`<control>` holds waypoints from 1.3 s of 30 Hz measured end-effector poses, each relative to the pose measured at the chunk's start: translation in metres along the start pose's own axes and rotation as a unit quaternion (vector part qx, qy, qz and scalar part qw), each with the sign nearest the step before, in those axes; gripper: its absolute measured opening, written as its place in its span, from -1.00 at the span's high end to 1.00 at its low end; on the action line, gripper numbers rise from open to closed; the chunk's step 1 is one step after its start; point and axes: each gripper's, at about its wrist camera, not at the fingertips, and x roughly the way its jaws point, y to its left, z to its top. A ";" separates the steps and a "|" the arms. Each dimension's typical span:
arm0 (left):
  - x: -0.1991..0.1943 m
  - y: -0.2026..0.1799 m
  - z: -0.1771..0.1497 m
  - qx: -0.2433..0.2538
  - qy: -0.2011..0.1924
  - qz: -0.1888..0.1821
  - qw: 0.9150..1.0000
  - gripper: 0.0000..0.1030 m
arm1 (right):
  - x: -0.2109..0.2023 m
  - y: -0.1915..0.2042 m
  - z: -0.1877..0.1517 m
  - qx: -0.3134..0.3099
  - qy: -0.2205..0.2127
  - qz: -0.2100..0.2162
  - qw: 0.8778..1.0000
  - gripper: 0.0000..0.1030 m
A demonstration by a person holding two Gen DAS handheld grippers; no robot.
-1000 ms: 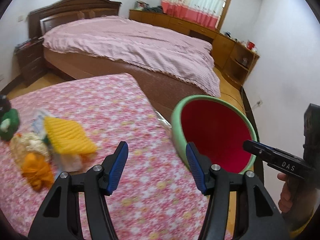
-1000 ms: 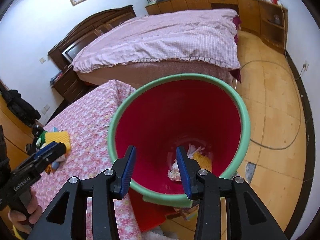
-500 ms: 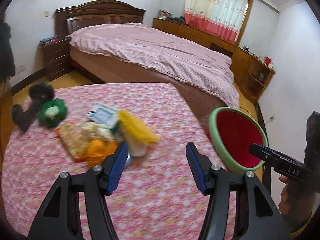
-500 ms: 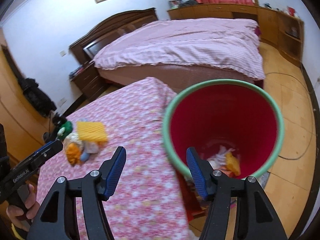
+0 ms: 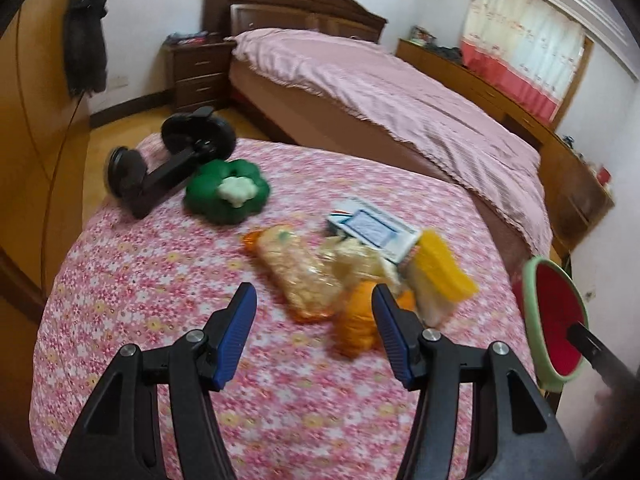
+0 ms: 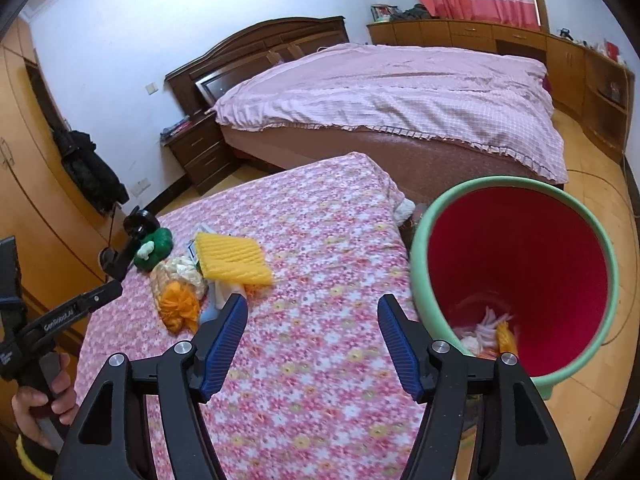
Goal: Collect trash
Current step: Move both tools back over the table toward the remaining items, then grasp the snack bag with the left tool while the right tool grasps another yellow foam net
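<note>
Pink floral cloth covers the table [image 5: 160, 300] in a bedroom, with a made bed [image 6: 400, 92] behind it. Near the middle of the table lies a heap of trash: a yellow foam sheet [image 6: 232, 258], an orange net [image 5: 356, 328], a clear bag of pale crumbs [image 5: 296, 276] and a white and blue carton [image 5: 372, 232], all touching or overlapping. Beside the heap sit a green flower-shaped toy [image 5: 226, 192] and a black clamp stand [image 5: 172, 164].

The left gripper [image 5: 314, 336] hovers over the table with jaws apart and gripping nothing, the orange net just ahead of its right finger; motion blur makes contact hard to judge. The right gripper [image 6: 312, 342] has just been opening, its jaws spread wide and empty above the table edge. Off that edge stands the red bin with a green rim [image 6: 516, 280], scraps already at its bottom.
</note>
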 end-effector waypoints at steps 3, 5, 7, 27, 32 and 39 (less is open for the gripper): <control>0.014 0.009 0.003 -0.011 0.007 0.006 1.000 -0.17 | 0.009 0.003 -0.001 0.005 0.004 0.001 1.000 -0.43; 0.026 0.011 0.006 -0.016 0.012 0.009 1.000 -0.17 | 0.017 0.005 -0.001 0.006 0.007 -0.002 1.000 -0.43; 0.040 0.015 0.009 -0.025 0.024 0.009 0.999 -0.17 | 0.024 0.005 0.000 0.008 0.010 -0.004 1.000 -0.43; 0.098 0.010 0.010 -0.035 0.061 0.034 0.997 -0.28 | 0.076 0.005 0.013 0.005 0.037 0.013 0.999 -0.43; 0.105 0.003 0.013 -0.014 0.056 0.034 0.998 -0.02 | 0.079 0.016 0.014 -0.007 0.039 0.025 0.999 -0.43; 0.089 0.012 0.003 -0.015 0.047 0.001 0.999 0.38 | 0.084 0.037 0.013 -0.033 0.044 0.040 0.998 -0.43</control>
